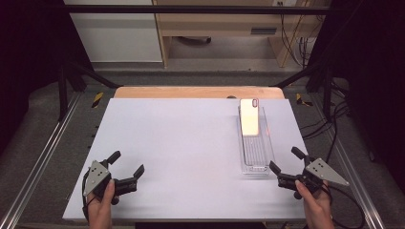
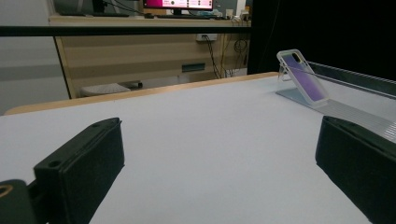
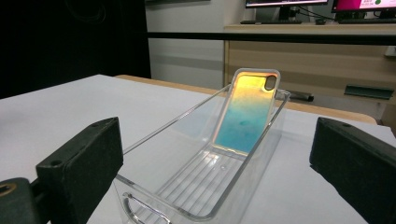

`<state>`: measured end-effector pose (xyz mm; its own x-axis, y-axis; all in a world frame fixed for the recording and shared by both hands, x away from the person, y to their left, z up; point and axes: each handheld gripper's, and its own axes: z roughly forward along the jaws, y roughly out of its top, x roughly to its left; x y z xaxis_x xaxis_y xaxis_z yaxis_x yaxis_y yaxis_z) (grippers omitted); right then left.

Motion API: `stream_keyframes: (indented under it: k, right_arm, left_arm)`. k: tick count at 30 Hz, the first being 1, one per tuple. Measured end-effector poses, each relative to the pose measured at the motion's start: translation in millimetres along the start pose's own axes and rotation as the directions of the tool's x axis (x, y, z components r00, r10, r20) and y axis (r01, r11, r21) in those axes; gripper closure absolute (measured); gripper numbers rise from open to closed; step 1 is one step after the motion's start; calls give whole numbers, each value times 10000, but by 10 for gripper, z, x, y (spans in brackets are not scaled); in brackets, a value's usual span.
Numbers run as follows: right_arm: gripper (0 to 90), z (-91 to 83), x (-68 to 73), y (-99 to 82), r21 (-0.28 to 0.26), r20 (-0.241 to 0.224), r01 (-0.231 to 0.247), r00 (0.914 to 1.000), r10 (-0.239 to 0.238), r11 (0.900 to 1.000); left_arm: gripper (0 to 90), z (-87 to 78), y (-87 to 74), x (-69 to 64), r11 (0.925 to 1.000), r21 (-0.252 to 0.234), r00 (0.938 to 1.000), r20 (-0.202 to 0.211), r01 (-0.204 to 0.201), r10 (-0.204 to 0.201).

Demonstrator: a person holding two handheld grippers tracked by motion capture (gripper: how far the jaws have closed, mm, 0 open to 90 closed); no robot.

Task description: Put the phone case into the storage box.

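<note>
In the high view the person's left hand (image 1: 99,202) comes up from the lower left of the frame, wrapped around the left gripper (image 1: 128,164), which lies low over the white table (image 1: 181,143) with its jaws pointing toward the upper right. Those jaws are spread wide and hold nothing; in the left gripper view the two black jaws stand at the frame's left and right edges with bare tabletop between them.

The right hand (image 1: 315,202) enters at the lower right of the high view, gripping the right gripper (image 1: 283,160), which points up and to the left toward the near end of a clear plastic tray (image 1: 255,164). Its jaws are also wide apart and empty, just beside the tray's near end; whether one touches it cannot be told.

The tray lies lengthwise right of centre in the high view. A phone case (image 3: 246,111) with an iridescent yellow-to-blue back leans tilted against the tray's far end, camera cutout uppermost, seen at centre of the right gripper view
</note>
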<state>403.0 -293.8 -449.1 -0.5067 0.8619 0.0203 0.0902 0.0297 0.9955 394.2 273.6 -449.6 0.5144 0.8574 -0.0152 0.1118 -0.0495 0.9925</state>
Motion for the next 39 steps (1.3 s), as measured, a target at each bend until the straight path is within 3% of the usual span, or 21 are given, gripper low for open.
stream_keyframes:
  k: [16,28,34,39]
  right_arm:
    - [31,122,70,-17,-28,-667,567,9962,-568,9984]
    - [36,281,161,31,37,-1207,1444,9823,-1429,9895]
    - [42,334,143,54,138,-1448,1460,9791,-1425,9892]
    - [42,374,154,87,328,-1861,1334,9745,-1251,9905]
  left_arm:
    - [7,8,0,-8,10000,0,9999,67,-77,77]
    - [7,-27,17,48,9998,-124,9998,-38,-175,174]
    - [11,-55,29,82,9992,-278,9995,-176,-273,268]
    - [13,-37,30,30,9984,-228,9984,-218,-524,519]
